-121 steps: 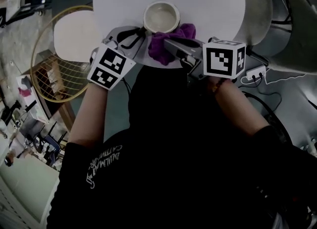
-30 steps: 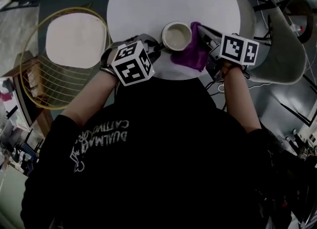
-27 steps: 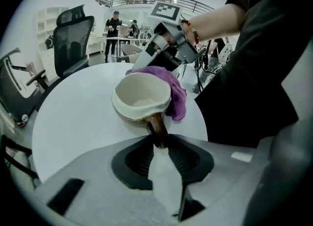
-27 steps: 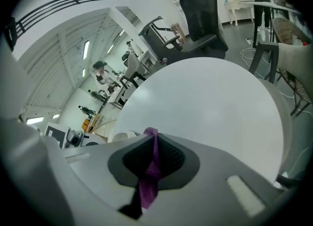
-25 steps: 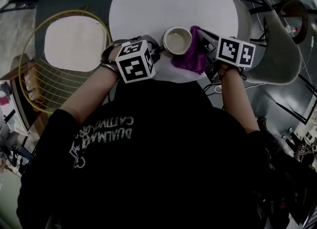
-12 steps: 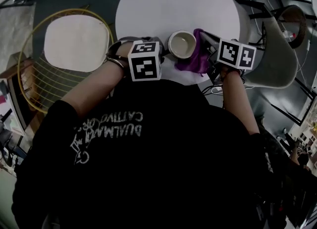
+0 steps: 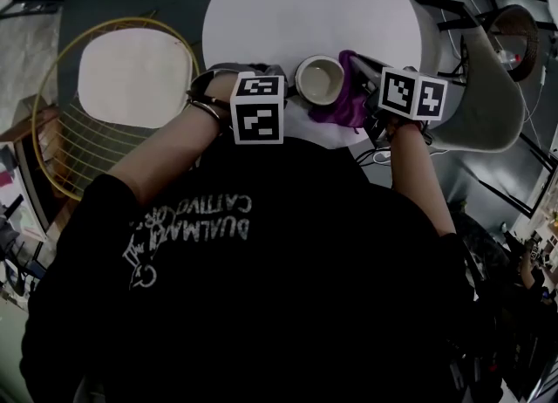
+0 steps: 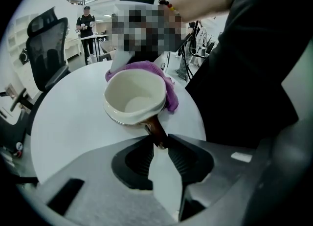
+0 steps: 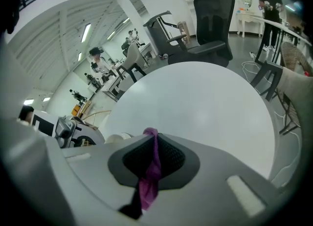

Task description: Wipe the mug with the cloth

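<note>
A cream mug [image 7: 319, 79] [image 8: 135, 96] with a brown handle [image 8: 155, 130] stands near the front edge of the round white table [image 7: 305, 9]. My left gripper [image 8: 157, 142] [image 7: 283, 96] is shut on that handle. A purple cloth [image 7: 342, 100] [image 8: 168, 87] lies against the mug's right side. My right gripper [image 9: 152, 149] [image 7: 362, 74] is shut on the cloth [image 9: 150, 181], which hangs down between its jaws. In the right gripper view only a sliver of the mug [image 9: 120, 136] shows at the left.
A yellow wire chair with a white seat [image 7: 131, 74] stands left of the table. A grey chair [image 7: 475, 87] and cables are at the right. Office chairs [image 9: 210, 19] and people stand further off. The table's far half [image 9: 195, 102] holds nothing.
Since 4.8 s ago the cloth has gone from the mug's front to its right side. In the last second the left gripper's cube drew closer to the mug; the head view shifted slightly.
</note>
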{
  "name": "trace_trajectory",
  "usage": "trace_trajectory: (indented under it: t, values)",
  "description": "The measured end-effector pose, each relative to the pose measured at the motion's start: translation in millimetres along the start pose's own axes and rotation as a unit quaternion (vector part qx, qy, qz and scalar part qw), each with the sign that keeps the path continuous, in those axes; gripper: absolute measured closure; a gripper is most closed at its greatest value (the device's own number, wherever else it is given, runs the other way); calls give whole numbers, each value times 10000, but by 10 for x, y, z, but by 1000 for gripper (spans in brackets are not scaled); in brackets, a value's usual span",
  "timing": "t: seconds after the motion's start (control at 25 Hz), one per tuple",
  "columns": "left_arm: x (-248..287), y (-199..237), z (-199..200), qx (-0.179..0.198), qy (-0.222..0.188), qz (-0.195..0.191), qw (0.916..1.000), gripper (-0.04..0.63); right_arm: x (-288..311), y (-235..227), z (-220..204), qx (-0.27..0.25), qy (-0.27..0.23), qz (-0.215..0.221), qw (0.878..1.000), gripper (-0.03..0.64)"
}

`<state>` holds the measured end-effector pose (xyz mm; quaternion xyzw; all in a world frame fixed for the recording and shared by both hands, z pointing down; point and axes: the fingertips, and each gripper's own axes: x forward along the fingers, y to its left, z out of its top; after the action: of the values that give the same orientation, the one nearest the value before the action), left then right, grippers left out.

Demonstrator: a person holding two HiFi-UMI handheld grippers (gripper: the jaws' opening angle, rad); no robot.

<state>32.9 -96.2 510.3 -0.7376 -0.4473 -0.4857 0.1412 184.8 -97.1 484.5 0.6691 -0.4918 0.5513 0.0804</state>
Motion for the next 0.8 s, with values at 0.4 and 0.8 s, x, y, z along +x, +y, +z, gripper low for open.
trace_trajectory:
  t: [0.4, 0.8]
  values:
    - [8, -21, -32, 11, 48, 6, 10000, 499, 63, 59, -31, -626, 373, -76, 9973, 603]
    - [6, -8, -58, 303, 301, 102, 9990, 497, 115, 57, -124, -1705, 1136, -433, 9778, 603]
